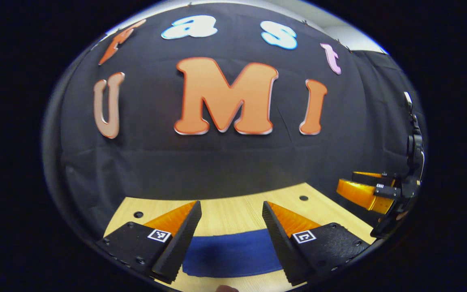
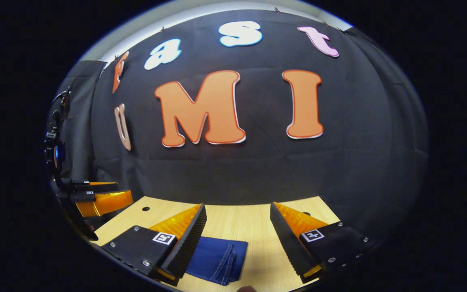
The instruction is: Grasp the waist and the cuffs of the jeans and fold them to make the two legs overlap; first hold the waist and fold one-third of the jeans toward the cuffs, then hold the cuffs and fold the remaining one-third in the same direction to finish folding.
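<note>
Wooden table (image 1: 233, 215) under jeans (image 1: 233, 253); black backdrop.

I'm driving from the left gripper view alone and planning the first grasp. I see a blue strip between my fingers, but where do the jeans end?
Observer: In the right gripper view the jeans end in a stitched edge, between the fingers of the right tool.
Operator: Is that tool holding anything?
Observer: No. Its jaws stand wide open above the cloth, and the jeans lie flat on the table.
Operator: Any cloth past that edge?
Observer: No, just bare wood from the edge across to that tool's right finger.
</note>
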Motion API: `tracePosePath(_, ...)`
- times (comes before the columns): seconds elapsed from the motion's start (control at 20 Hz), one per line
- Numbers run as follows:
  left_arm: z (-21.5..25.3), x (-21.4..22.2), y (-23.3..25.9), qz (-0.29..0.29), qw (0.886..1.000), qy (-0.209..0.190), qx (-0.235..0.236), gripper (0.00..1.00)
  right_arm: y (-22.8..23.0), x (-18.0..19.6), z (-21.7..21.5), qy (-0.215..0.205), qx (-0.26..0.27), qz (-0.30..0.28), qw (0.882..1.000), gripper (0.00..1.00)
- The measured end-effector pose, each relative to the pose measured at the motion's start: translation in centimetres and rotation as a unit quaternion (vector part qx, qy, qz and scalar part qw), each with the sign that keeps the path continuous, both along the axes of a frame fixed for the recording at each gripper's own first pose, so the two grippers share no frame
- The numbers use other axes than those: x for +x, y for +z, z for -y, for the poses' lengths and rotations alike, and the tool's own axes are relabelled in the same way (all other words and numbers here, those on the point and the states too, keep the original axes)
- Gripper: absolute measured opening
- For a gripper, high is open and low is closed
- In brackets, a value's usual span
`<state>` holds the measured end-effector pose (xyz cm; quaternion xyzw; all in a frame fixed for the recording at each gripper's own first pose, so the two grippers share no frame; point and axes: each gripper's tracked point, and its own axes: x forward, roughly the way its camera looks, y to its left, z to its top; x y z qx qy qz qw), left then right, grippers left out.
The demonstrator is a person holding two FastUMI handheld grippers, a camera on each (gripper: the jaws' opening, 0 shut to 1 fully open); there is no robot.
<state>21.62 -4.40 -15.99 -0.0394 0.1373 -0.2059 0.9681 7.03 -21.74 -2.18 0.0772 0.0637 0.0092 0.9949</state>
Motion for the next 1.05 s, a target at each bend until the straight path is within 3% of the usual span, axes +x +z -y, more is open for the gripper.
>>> tracePosePath(0.2,-3.0,-1.0,3.1,0.079,0.995,0.059,-0.024,0.93,3.0,-0.5,-2.2,0.017,-0.021,0.063,0.998,0.96)
tracePosePath(0.25,-3.5,-1.6,3.6,0.088,0.994,0.066,-0.022,0.93,3.3,-0.6,-2.6,0.017,-0.028,0.073,0.997,1.0)
tracePosePath(0.5,-4.4,-2.8,4.7,0.126,0.988,0.086,-0.007,0.93,4.5,-1.8,-3.8,0.015,-0.056,0.112,0.992,0.96)
tracePosePath(0.55,-4.2,-2.9,4.2,0.124,0.988,0.087,-0.001,0.89,4.5,-2.0,-4.0,0.018,-0.058,0.115,0.991,0.97)
tracePosePath(0.7,-4.0,-3.0,3.7,0.112,0.989,0.096,-0.01,0.96,3.9,-2.6,-5.4,0.037,-0.055,0.113,0.991,0.96)
tracePosePath(1.05,-2.2,-4.0,3.1,0.124,0.986,0.108,0.011,0.96,2.8,-3.1,-6.4,0.049,-0.059,0.104,0.992,0.96)
